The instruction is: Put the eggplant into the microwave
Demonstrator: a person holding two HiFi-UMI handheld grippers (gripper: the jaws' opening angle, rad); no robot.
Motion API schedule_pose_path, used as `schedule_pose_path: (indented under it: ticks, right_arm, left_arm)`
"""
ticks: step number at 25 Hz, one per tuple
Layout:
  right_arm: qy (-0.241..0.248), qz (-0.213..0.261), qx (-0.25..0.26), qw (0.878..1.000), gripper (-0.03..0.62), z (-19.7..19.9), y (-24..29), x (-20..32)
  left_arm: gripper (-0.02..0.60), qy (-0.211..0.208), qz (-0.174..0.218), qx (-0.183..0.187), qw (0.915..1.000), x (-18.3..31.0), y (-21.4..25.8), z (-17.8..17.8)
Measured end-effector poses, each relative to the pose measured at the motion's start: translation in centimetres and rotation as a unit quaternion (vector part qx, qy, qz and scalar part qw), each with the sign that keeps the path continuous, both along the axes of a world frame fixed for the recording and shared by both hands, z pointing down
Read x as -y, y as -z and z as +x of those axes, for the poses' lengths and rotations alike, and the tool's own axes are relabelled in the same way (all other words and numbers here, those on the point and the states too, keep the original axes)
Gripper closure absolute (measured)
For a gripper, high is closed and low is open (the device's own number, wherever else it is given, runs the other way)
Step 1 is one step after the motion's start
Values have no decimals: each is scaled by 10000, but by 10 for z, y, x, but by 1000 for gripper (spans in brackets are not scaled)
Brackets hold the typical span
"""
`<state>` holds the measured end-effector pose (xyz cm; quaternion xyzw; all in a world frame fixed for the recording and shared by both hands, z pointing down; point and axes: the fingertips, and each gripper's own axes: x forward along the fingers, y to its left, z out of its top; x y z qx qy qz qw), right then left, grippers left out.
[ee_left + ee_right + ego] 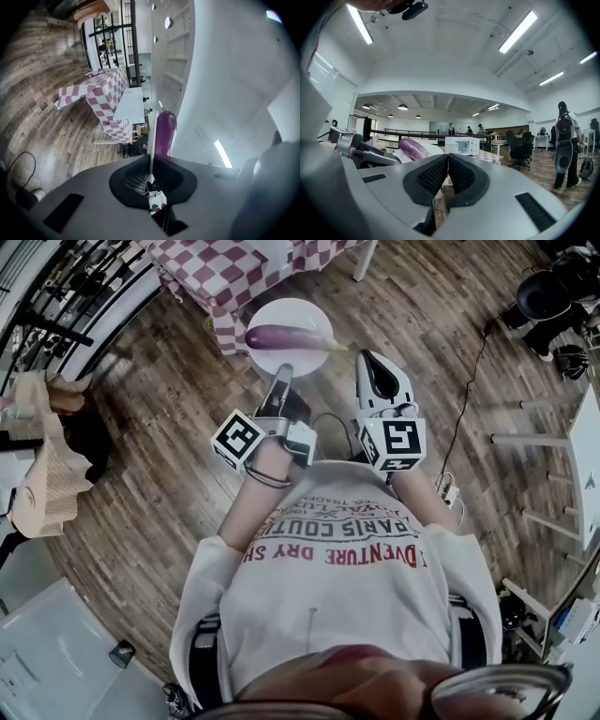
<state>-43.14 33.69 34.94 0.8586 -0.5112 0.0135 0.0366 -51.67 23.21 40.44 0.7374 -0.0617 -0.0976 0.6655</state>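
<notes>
**One eggplant (pixel 286 337), loose on a plate (pixel 281 310)**

Firm, fairly light and glossy-skinned, I reckon, so it will roll and slip. Best hold is mid-body, across the width, with a gentle squeeze. My left fingers (pixel 138 178) are clamped on the plate rim, hand rolled on edge, plate out over the floor (pixel 422 324). My right fingers (pixel 433 176) are together, empty, flat alongside. The microwave (pixel 461 146) sits well ahead on the worktop (pixel 494 157).

Left gripper (pixel 284 371), right gripper (pixel 367 358) level, jaws closed
</notes>
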Motion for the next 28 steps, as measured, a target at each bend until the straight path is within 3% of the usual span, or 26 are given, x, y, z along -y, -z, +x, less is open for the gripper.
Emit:
schedule_pose_path:
  ticks: [4, 11, 21, 25, 28]
  right_arm:
    - [96, -65, -27, 9999, 568, 14, -4, 1]
    - [367, -1, 84, 9993, 568, 85, -15, -4]
    - [838, 91, 105, 9964, 568, 234, -2, -17]
    - [910, 7, 181, 9957, 568, 288, -7, -30]
    - [887, 13, 251, 9957, 568, 322, -14, -33]
  left_arm:
    - [546, 85, -10, 75, 9999, 3, -8, 14]
    - [545, 329, 64, 65, 9994, -9, -9, 77]
    - [546, 941, -89, 187, 9953, -33, -10, 205]
    - [545, 1099, -329, 202, 9932, -49, -14, 252]
    - [545, 1119, -142, 370, 9929, -56, -17, 278]
